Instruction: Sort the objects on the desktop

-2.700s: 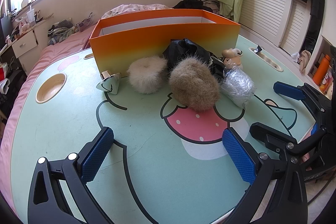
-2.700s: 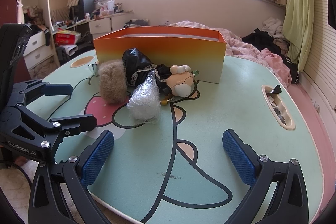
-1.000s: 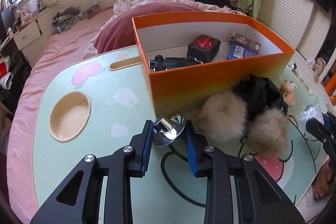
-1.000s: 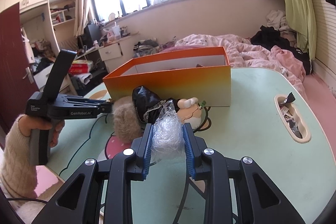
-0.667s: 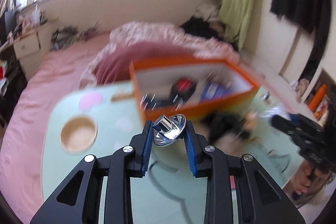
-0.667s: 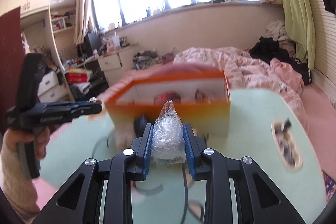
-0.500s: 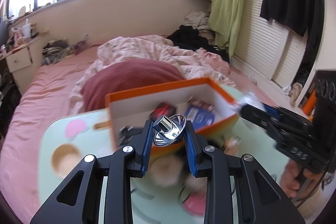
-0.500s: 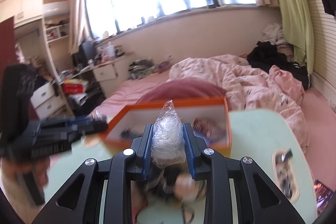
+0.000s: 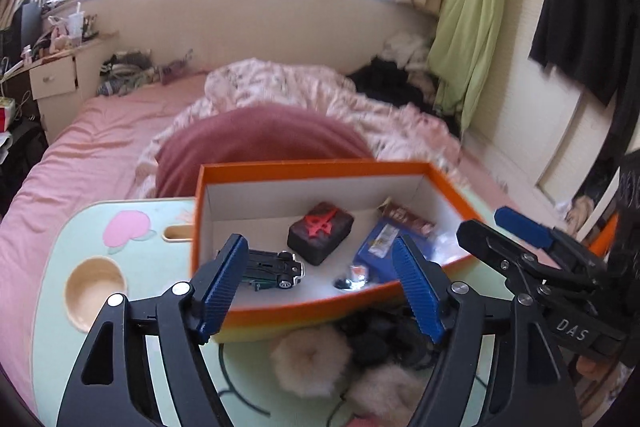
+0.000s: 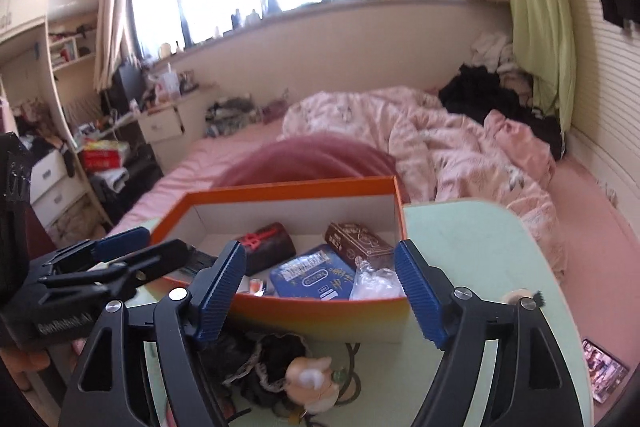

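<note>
The orange cardboard box (image 9: pixel 280 311) with white inner walls filled the middle of both views, its near rim just beyond both sets of blue pads, and bare mint-green tabletop (image 10: pixel 472 239) lay open to its right in the right wrist view.

The left gripper (image 9: pixel 320 287) had just been opening and stood released, nothing between its jaws. Below it, on the box floor at lower centre, lay the small shiny chrome funnel-shaped piece (image 9: pixel 352 277), beside a dark toy car (image 9: pixel 272 269) and a black block with a red mark (image 9: pixel 320 237).

The right gripper (image 10: pixel 320 291) had likewise just been opening, empty. The crumpled clear plastic wrap ball (image 10: pixel 374 283) rested in the box's near right corner, touching a blue flat packet (image 10: pixel 312 277).
</note>
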### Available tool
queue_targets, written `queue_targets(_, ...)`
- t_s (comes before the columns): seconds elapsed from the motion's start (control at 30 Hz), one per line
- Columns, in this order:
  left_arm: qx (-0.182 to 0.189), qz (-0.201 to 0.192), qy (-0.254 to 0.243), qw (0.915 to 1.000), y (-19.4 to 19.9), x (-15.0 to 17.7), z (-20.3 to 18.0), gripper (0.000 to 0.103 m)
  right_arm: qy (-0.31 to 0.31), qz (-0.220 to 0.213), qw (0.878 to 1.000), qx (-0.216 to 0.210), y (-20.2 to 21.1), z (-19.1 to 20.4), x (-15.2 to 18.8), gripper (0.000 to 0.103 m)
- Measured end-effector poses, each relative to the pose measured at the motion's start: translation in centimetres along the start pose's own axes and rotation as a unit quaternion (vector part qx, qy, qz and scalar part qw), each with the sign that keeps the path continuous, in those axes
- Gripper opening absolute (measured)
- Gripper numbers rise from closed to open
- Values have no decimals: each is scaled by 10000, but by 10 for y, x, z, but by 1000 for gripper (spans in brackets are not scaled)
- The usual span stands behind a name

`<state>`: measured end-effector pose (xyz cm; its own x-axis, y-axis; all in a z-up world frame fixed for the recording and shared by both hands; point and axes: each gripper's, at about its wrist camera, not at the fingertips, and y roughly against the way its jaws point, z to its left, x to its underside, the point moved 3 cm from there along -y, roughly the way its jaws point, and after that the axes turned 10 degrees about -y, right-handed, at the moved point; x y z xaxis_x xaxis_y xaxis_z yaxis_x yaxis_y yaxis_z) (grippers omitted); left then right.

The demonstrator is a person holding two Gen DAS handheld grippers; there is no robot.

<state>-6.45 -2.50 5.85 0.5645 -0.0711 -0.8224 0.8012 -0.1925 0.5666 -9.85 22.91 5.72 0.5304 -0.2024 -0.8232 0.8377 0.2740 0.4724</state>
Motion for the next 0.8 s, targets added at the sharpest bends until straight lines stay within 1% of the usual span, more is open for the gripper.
queue_targets(0.07,43,22,-68,10000,14,4,-6,82,-4,-71,9998,-196,22,2,8,83)
queue_targets(0.1,95,81,-160,9998,22,10,-11,82,4,-47,9996,-284,30,4,13,88)
queue_targets(0.13,138,182,-298,9993,28,17,-18,82,26,-6,9994,-333,35,4,18,90)
queue_targets(0.17,152,272,-421,9986,32,24,-23,82,79,87,9992,-378,44,3,29,90)
queue_targets(0.23,168,446,-591,9971,39,44,-34,82,123,283,9989,-343,50,-1,46,90)
queue_targets(0.33,273,872,-571,9942,36,73,-43,82,78,752,9967,-292,52,-10,78,90)
queue_targets(0.37,287,1014,-622,9925,33,81,-46,82,59,909,9956,-241,50,-14,88,90)
queue_targets(0.43,205,1236,-761,9892,26,96,-52,82,88,1098,9939,86,43,-20,101,92)
queue_targets(0.47,176,1339,-806,9876,22,101,-54,82,231,961,9947,271,41,-20,103,94)
queue_targets(0.5,168,1448,-822,9859,19,107,-56,85,369,913,9939,489,37,-20,107,103)
queue_targets(0.53,24,1338,-928,9867,21,108,-58,86,581,868,9918,733,32,-16,111,103)
queue_targets(0.57,-28,1310,-902,9873,22,110,-58,89,723,807,9909,800,30,-11,113,103)
queue_targets(0.6,-26,1283,-827,9883,23,110,-56,94,679,812,9913,783,30,-12,114,103)
queue_targets(0.63,-97,1292,-776,9885,22,111,-54,97,678,815,9913,779,29,-12,114,103)
queue_targets(0.67,-168,1316,-769,9882,21,112,-52,103,673,822,9914,768,29,-12,114,103)
queue_targets(0.8,-145,1285,-783,9885,21,112,-51,103,675,826,9914,759,26,-10,115,103)
